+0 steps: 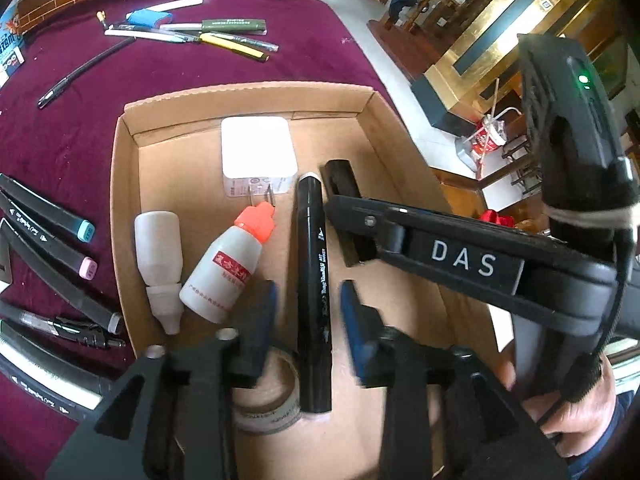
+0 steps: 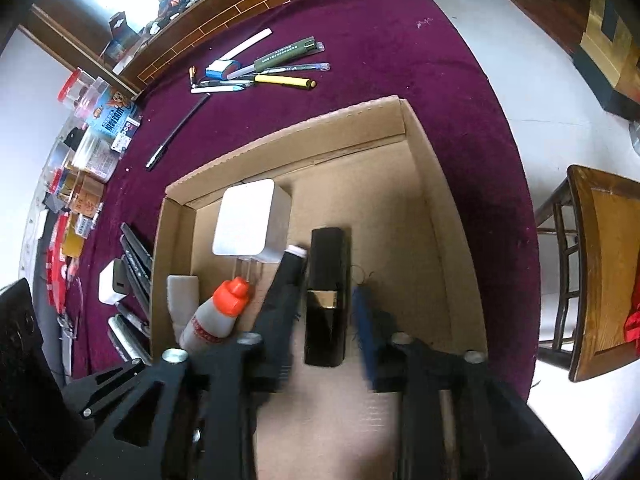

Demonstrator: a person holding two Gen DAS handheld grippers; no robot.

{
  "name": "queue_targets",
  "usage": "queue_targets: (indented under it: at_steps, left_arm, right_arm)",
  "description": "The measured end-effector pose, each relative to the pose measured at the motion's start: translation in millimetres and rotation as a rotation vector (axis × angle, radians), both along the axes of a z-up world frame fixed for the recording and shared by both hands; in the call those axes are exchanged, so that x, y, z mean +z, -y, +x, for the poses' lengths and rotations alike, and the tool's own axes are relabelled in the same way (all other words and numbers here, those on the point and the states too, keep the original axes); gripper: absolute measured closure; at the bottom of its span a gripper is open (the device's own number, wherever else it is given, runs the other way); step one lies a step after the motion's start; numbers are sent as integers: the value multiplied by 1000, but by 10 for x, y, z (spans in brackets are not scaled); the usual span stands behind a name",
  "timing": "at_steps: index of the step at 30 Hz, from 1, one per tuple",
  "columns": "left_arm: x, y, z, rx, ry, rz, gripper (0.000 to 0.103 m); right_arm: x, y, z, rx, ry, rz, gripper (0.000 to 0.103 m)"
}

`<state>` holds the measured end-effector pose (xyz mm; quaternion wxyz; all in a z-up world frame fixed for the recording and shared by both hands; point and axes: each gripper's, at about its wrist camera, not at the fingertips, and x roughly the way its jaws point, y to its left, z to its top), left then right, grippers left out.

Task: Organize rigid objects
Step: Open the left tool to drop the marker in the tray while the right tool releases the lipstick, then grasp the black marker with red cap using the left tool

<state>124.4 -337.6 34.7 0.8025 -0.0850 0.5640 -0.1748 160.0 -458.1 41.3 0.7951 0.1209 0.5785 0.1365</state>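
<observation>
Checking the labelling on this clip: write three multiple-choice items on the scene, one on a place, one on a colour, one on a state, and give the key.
1. Where does the white charger lie?
A. in the cardboard box
B. on the cloth by the pens
C. on the chair

2. What colour is the cap of the labelled bottle?
A. blue
B. orange
C. green

3. How does the left hand-held gripper stand to the black marker?
A. clamped shut on it
B. open, its fingers either side of it
C. far outside the box

Key:
1 A, it rests on the box floor near the far wall.
2 B, the cap is bright orange.
3 B, clear gaps show between both blue pads and the marker.
</observation>
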Motion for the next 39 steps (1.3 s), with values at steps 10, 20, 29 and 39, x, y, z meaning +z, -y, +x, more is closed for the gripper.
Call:
queue_targets:
  at_steps: [10,20,29,39]
  left_arm:
    - [427,-240,-335,-33,67,-49,58]
    - [731,-1634,-988,160,125,-53,58]
    - [299,-2646,-1551,371,21,-60,58]
    - [222,-2908,-1775,370,1,-52,58]
  right_arm:
    - [436,-124,-327,-26,114,50,65]
    - [290,-1250,-714,220,-6,206,57]
    - [-101,-1797,-594,250,-47,53,57]
    - [-135,-2029,-896,236,-100,114,55]
